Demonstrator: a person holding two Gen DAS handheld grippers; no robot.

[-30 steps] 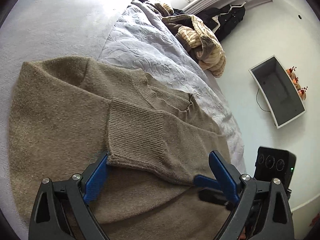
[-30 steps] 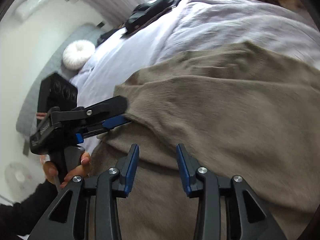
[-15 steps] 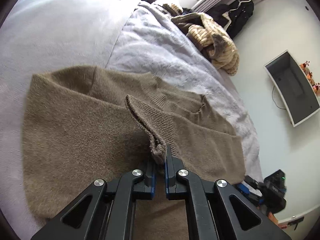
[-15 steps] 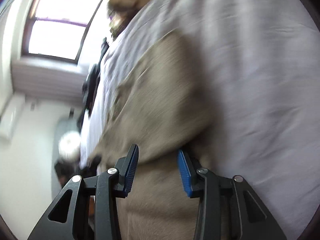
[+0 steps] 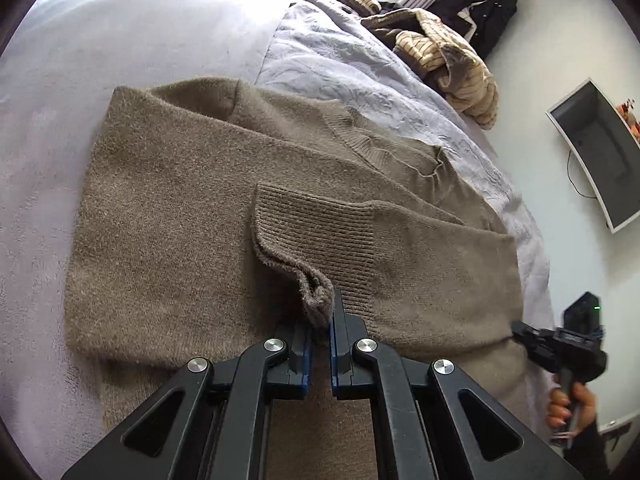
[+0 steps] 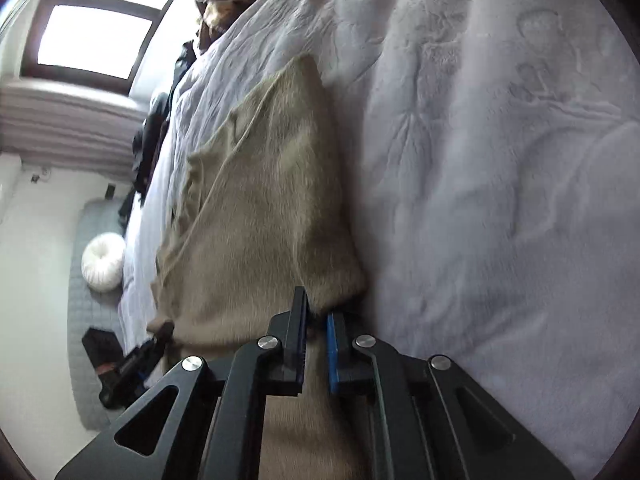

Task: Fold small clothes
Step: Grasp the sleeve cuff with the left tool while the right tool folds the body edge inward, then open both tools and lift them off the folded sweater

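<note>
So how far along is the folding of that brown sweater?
Partway. The brown sweater lies on the bed with one sleeve already folded across its body. The left gripper pinches that sleeve's ribbed cuff; the right gripper is closed on another sweater edge. Still left: the final folds. The striped garment beyond lies unfolded.

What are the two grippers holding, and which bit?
Both hold the brown sweater. The left gripper pinches the ribbed sleeve cuff; the right gripper pinches a folded corner.
</note>
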